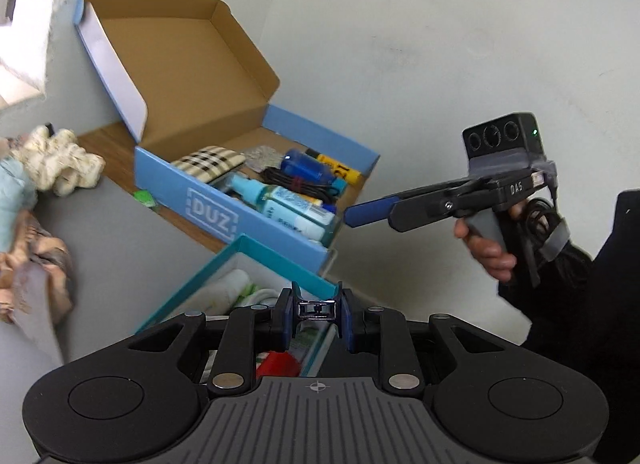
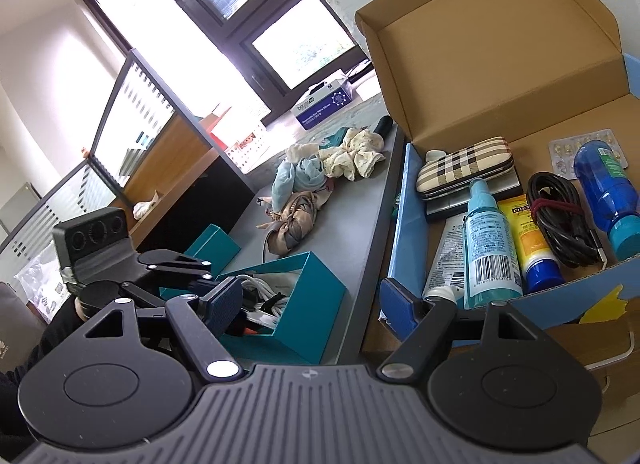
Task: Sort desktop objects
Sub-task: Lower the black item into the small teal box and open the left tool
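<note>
My left gripper (image 1: 317,314) is shut on a small shiny metal clip (image 1: 316,310), held above the teal box (image 1: 192,292), which holds white cords and a red item. My right gripper (image 2: 312,300) is open and empty, between the teal box (image 2: 316,304) and the blue DUZ box (image 2: 404,200). It also shows in the left wrist view (image 1: 352,218), at the DUZ box's near corner. The DUZ box (image 1: 208,204) holds a plaid case (image 2: 464,168), a spray bottle (image 2: 490,236), a yellow tube (image 2: 524,240), a black cable (image 2: 560,216), a blue bottle (image 2: 608,188) and a pill blister (image 2: 564,150).
A heap of crumpled cloths (image 2: 320,180) lies on the grey desktop (image 2: 360,232) behind the teal box. The DUZ box lid (image 2: 492,44) stands open against the wall. The teal lid (image 2: 212,244) rests by the left gripper (image 2: 216,300). A glove box (image 2: 324,104) sits by the window.
</note>
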Available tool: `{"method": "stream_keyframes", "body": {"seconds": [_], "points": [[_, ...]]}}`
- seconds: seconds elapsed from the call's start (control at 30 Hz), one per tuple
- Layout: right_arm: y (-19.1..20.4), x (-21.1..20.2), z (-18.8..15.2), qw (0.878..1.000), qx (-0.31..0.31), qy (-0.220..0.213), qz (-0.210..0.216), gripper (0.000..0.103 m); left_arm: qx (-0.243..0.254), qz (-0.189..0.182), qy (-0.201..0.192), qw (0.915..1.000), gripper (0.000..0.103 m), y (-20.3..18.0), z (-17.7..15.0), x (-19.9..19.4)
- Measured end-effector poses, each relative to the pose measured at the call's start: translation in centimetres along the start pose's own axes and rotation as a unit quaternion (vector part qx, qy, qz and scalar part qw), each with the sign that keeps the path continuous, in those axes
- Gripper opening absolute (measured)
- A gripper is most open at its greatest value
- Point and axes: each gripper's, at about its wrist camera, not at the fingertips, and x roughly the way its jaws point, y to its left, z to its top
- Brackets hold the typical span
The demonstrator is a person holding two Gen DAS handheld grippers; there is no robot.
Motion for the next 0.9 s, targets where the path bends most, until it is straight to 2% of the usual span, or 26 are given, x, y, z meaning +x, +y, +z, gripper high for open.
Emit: {"method": "stream_keyframes", "body": {"seconds": [0.17,0.23,0.33,0.47,0.53,0.57,0.6,0.77,0.9], "points": [[0.0,-0.1,-0.1,1.000,0.001,-0.001,0.004,0.082,-0.013,-0.006,0.011,0.9998,0.029,0.1,0.2,0.6],[0.0,-0.1,-0.1,1.000,0.002,-0.002,0.005,0.082,-0.014,-0.008,0.002,0.9999,0.035,0.1,0.4,-0.2],[-0.1,-0.2,-0.1,1.000,0.004,-0.004,0.007,0.083,-0.016,-0.006,-0.025,0.9996,0.041,0.0,0.9,-2.3],[-0.1,0.0,-0.1,1.000,0.005,-0.002,0.010,0.083,-0.032,0.027,-0.064,0.9970,0.048,0.0,1.8,-4.4],[-0.1,0.1,-0.1,1.000,0.006,-0.001,0.012,0.083,-0.045,0.028,-0.073,0.9959,0.054,0.1,2.1,-4.4],[-0.1,0.2,-0.1,1.000,0.006,-0.001,0.013,0.083,-0.053,0.028,-0.073,0.9956,0.062,0.1,2.2,-4.1],[-0.1,0.2,-0.2,1.000,0.007,-0.001,0.014,0.083,-0.061,0.028,-0.072,0.9952,0.065,0.2,2.4,-3.8],[0.1,0.1,-0.4,1.000,0.005,-0.001,0.016,0.083,-0.091,-0.009,-0.058,0.9942,0.065,0.6,1.7,-2.3],[-0.1,-0.2,-0.5,1.000,0.009,-0.003,0.008,0.083,-0.158,-0.033,-0.049,0.9857,0.065,1.8,0.6,-1.9]]}}
